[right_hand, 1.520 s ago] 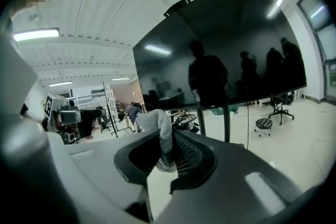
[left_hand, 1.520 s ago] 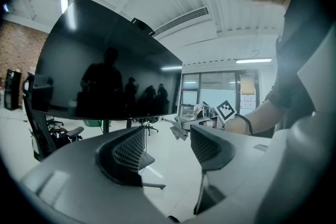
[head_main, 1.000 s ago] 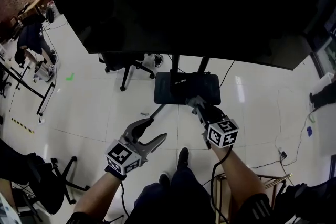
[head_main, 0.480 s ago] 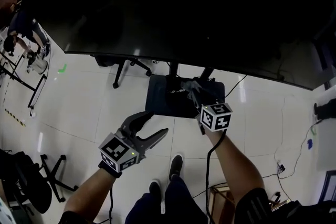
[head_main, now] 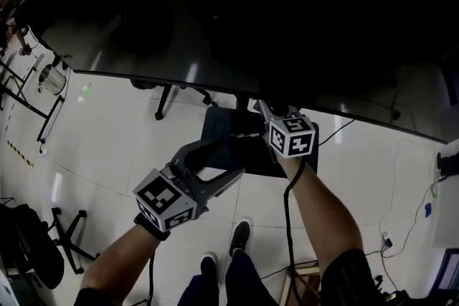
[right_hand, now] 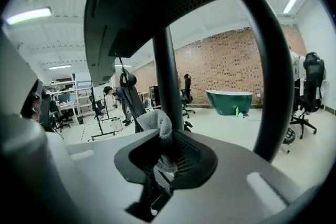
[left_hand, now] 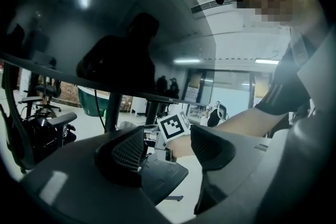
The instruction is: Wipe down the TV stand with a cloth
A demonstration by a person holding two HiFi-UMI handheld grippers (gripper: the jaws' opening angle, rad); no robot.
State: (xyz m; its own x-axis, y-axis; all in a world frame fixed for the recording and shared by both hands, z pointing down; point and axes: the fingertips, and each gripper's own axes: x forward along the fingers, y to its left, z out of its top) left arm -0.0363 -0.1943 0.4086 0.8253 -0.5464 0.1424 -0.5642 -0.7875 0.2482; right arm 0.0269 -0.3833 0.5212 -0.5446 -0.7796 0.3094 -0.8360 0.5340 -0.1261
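Both grippers have pushed forward beneath the TV (head_main: 251, 11); right gripper (head_main: 260, 111), jaws clamped on a grey cloth (right_hand: 159, 126), now reaches the TV stand (head_main: 219, 134) ahead of it; left gripper (head_main: 228, 158) waits behind, jaws apart, empty; wiping looks imminent.

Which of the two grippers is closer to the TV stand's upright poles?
The right. The right gripper, shut on the cloth, is close beside the poles under the screen; the left gripper, open, is farther back, toward the person.
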